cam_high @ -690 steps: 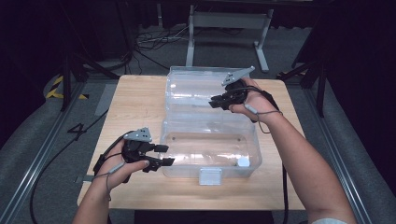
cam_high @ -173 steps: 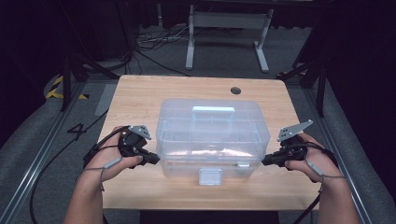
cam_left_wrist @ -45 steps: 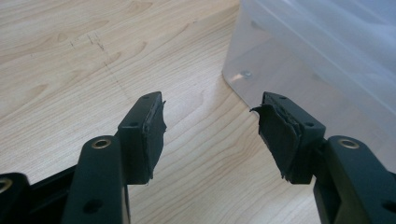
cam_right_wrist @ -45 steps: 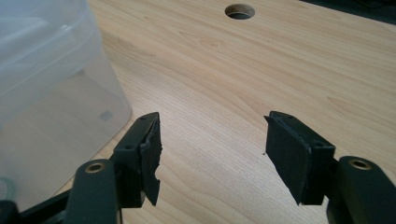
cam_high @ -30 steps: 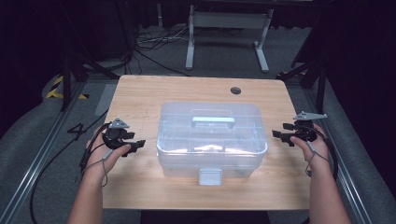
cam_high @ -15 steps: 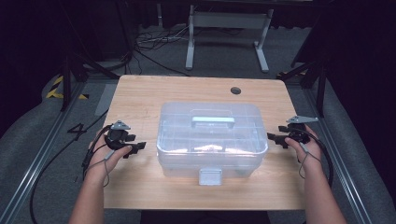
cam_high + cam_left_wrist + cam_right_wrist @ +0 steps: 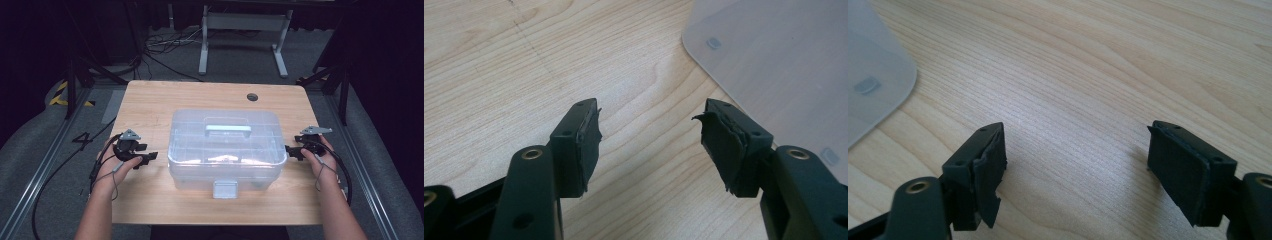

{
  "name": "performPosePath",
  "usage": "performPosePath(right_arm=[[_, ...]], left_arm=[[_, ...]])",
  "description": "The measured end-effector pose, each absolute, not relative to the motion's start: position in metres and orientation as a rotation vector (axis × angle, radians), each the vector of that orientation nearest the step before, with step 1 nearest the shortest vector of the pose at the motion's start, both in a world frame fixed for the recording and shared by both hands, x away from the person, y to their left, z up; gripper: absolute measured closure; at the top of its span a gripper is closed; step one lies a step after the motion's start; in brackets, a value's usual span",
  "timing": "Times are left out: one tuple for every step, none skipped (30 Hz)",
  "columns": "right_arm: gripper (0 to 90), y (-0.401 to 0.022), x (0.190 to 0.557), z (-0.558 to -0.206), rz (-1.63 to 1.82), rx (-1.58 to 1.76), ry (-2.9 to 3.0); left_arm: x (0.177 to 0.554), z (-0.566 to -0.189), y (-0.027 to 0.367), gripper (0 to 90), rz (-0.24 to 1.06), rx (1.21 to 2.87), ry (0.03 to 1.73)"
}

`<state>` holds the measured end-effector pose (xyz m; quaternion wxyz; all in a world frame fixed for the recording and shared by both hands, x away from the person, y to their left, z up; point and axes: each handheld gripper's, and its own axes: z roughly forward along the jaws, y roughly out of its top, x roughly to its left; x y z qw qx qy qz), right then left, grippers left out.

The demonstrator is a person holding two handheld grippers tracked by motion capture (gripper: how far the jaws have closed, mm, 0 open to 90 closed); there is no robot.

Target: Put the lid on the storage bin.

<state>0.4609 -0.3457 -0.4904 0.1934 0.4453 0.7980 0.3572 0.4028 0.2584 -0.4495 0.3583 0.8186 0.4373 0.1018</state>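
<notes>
The box [image 7: 226, 150] sits mid-table [image 7: 150, 100] with its lid on. The left gripper [image 7: 150, 156] hangs just off the box's left edge, the right gripper [image 7: 290, 151] is almost at its right edge. Both have jaws spread wide, holding nothing, bare wood under them.

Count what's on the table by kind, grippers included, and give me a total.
Clear box: 1
Grippers: 2, the left gripper and the right gripper, both open and holding nothing
Total: 3
</notes>
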Motion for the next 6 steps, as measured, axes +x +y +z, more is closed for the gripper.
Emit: performPosePath(right_arm=[[23.7, -0.3457, 0.4610, -0.4905, 1.003, 1.250, 2.238], [23.7, -0.3461, 0.4609, -0.4904, 1.000, 1.251, 2.238], [23.7, -0.3464, 0.4610, -0.4905, 0.998, 1.251, 2.236], [23.7, -0.3465, 0.4611, -0.4905, 0.997, 1.254, 2.234], [23.7, -0.3466, 0.4612, -0.4904, 0.996, 1.259, 2.230], [23.7, -0.3469, 0.4613, -0.4901, 0.991, 1.264, 2.228]], left_arm=[[0.4029, -0.4494, 0.2585, 41.1, 0.268, 2.110, 1.126], [0.4027, -0.4493, 0.2584, 41.1, 0.267, 2.106, 1.128], [0.4025, -0.4489, 0.2585, 41.1, 0.261, 2.104, 1.129], [0.4024, -0.4486, 0.2587, 41.0, 0.259, 2.105, 1.127], [0.4025, -0.4482, 0.2589, 41.0, 0.256, 2.107, 1.120], [0.4024, -0.4480, 0.2589, 40.9, 0.256, 2.106, 1.120]])
